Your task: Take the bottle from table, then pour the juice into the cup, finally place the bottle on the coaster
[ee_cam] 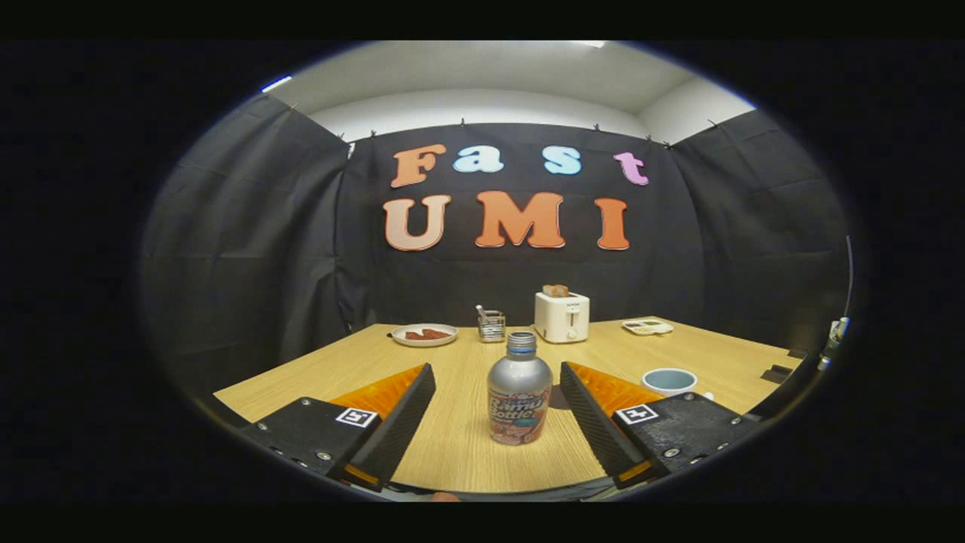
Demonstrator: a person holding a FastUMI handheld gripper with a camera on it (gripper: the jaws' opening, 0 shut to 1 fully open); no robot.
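A silver bottle [519,396] with a screw cap and a printed label stands upright on the wooden table [452,445]. It is between my two fingers, closer to the right one, with a gap on each side. My gripper [497,371] is open and neither finger touches the bottle. A pale blue cup [669,380] sits on the table just beyond my right finger [595,411]. My left finger [399,411] has bare table ahead of it.
At the back of the table stand a white toaster [562,315] with bread in it, a small metal rack [491,326], a plate [424,334] of reddish food to the left, and a small white tray [647,326] to the right.
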